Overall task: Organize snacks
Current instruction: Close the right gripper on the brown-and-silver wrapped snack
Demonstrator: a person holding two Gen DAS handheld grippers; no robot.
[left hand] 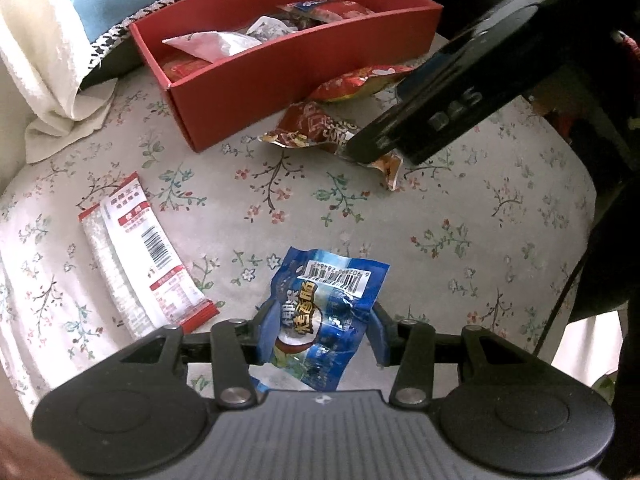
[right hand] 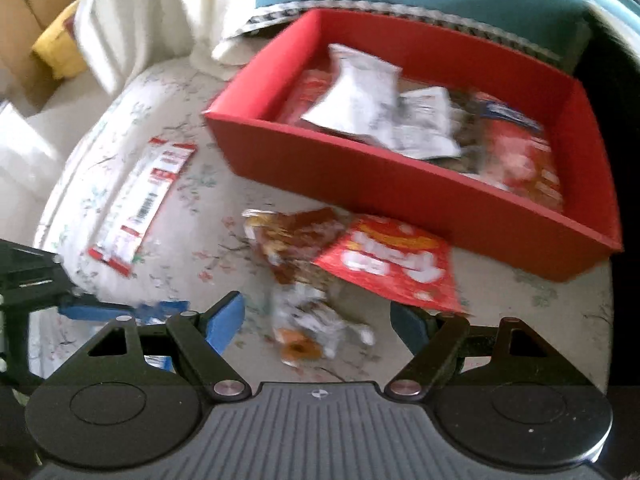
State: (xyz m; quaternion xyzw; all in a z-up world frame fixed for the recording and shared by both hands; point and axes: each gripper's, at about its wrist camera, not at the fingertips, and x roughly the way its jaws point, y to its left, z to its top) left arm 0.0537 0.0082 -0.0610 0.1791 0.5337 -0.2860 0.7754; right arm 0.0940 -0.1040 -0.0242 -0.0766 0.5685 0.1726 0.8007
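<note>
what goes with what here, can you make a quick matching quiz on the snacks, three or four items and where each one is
Things:
1. blue packet
2. white packets
3. long red-and-white packet
4. brown packet

Places:
A. inside the red box
B. flat on the floral cloth, far from the box
C. between the left gripper fingers
D. on the cloth just in front of the box

Pairs: 1-C, 2-A, 3-B, 4-D

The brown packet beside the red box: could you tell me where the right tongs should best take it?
Probably across the puffed middle of the brown packet, from above. It lies flat on the cloth, its far corner touching the red packet, so the near half is clearer. The right tongs hang open over it.
</note>
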